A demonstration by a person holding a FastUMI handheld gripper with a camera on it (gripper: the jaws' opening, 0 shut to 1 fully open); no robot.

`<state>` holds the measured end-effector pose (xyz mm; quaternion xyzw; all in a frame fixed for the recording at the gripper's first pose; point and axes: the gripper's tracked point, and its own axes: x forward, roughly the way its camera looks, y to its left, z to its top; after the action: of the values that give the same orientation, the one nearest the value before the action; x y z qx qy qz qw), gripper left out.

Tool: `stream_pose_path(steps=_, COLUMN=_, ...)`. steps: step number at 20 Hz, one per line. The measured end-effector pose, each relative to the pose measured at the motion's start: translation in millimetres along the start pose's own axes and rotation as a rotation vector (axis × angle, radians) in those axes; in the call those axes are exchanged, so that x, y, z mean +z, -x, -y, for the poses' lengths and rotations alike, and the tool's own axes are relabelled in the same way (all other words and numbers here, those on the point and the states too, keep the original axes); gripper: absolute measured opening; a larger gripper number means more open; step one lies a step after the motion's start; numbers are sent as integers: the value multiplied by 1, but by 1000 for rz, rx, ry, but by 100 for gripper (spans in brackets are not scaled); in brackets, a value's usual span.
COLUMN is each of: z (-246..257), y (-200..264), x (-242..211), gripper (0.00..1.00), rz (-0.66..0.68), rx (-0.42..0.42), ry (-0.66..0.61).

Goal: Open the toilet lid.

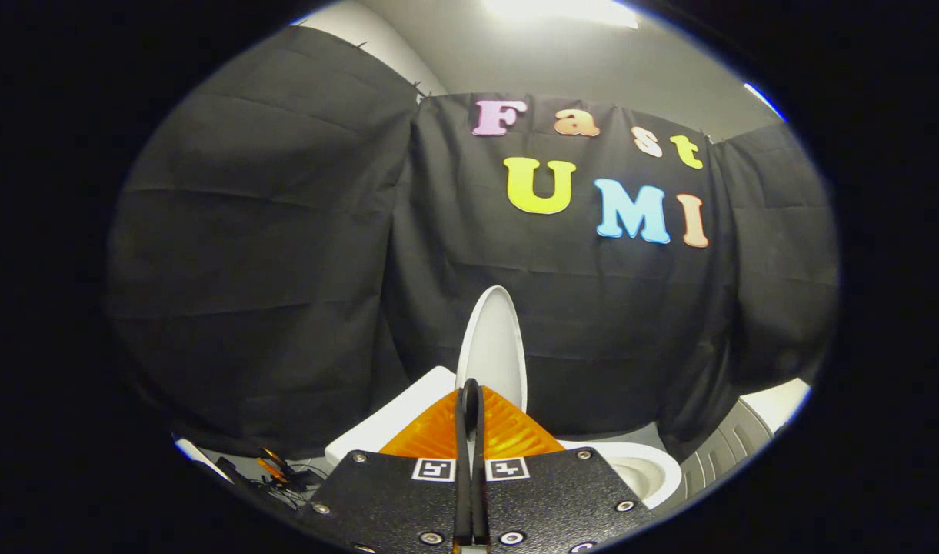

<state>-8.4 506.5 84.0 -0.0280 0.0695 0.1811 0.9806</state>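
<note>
While the black cloth wall (284, 231) takes up most of the background, the useful stuff sits low, around the gripper. Far left, down near the floor: a tangle of dark cables (281, 473) with something orange in it, too small to identify. Next over, a white toilet tank (396, 419), angled, just beside and behind the fingers. Centre: gripper (470, 400) closed, fingers pressed flat together, tips meeting with no visible gap and nothing held between them. Two small square tags on the gripper body, one either side of the fingers. Directly beyond the fingertips: toilet lid (494, 346), white, raised and standing upright, seen nearly edge-on, its lower end hidden behind the gripper. Cannot tell if the tips touch it; they overlap its base in this view. Right of the gripper: white toilet bowl rim (646, 469), open and exposed, interior partly visible. Further right: a grey ribbed panel (719, 454), then a white patch at the cloth's lower edge. Ceiling light (561, 11) overhead.
</note>
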Motion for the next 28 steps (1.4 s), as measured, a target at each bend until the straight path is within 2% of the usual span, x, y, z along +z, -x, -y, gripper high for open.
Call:
stream_pose_path(steps=3, z=-19, y=-7, x=-2, gripper=0, rz=2, rx=80, ry=-20)
stream_pose_path(steps=5, z=-29, y=-11, x=0, gripper=1, rz=13, rx=135, ry=10)
stream_pose_path(steps=8, z=-35, y=-9, x=0, gripper=2, rz=18, rx=162, ry=43)
stream_pose_path(steps=12, z=-44, y=-8, x=0, gripper=17, rz=24, rx=235, ry=56)
stream_pose_path(steps=17, z=-28, y=13, x=20, gripper=93, rz=92, rx=241, ry=122)
stream_pose_path(steps=21, z=5, y=21, x=25, gripper=95, rz=100, rx=211, ry=145)
stream_pose_path(steps=24, z=36, y=20, x=26, gripper=95, rz=93, rx=187, ry=79)
stream_pose_path(steps=28, z=94, y=26, x=24, gripper=95, rz=74, rx=105, ry=17)
